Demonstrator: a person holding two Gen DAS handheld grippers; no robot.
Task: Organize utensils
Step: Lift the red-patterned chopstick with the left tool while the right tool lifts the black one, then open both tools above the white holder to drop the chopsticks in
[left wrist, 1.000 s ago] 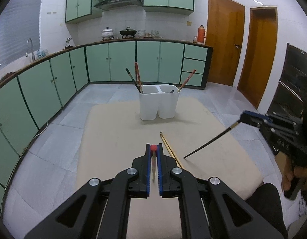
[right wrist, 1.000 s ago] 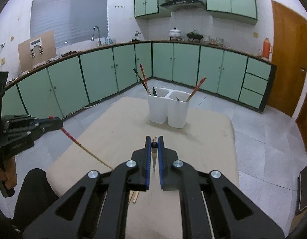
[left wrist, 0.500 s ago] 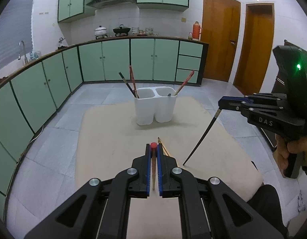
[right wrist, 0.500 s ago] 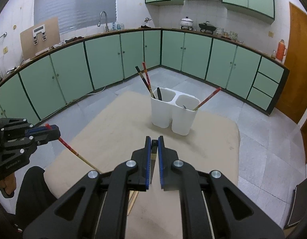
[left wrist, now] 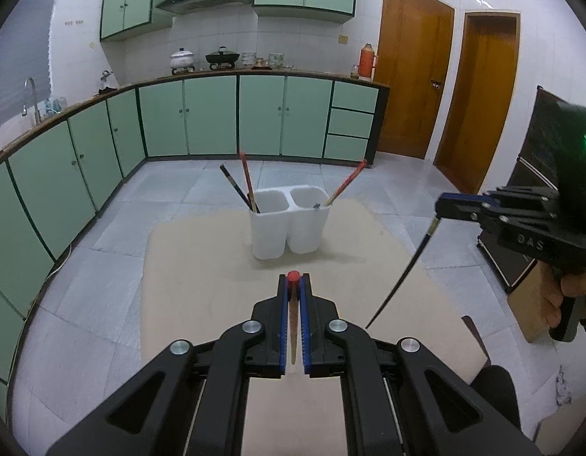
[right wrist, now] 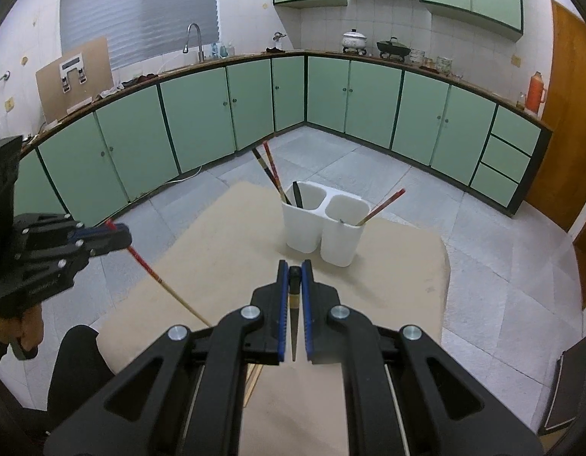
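Note:
A white two-compartment holder (left wrist: 289, 228) (right wrist: 323, 228) stands at the far middle of the beige table (left wrist: 201, 266). Its left compartment holds a black and a red chopstick (left wrist: 244, 184); its right compartment holds one red chopstick (left wrist: 346, 183). My left gripper (left wrist: 293, 281) (right wrist: 124, 233) is shut on a red-topped chopstick (right wrist: 156, 274) that slants down toward the table. My right gripper (right wrist: 294, 271) (left wrist: 441, 206) is shut on a black chopstick (left wrist: 403, 266) that hangs tip-down above the table's right side. Both grippers are short of the holder.
Green kitchen cabinets (left wrist: 209, 117) run along the far wall and the left side, over a grey tiled floor. Two wooden doors (left wrist: 410, 87) stand at the back right. A person's hand (left wrist: 559, 300) holds the right gripper's handle; a dark knee (right wrist: 76, 364) sits at the table's near edge.
Both grippers have risen above the table with their chopsticks. The black chopstick has swung from a shallow slant to a steeper hang. The loose chopsticks on the table have dropped out of the left view.

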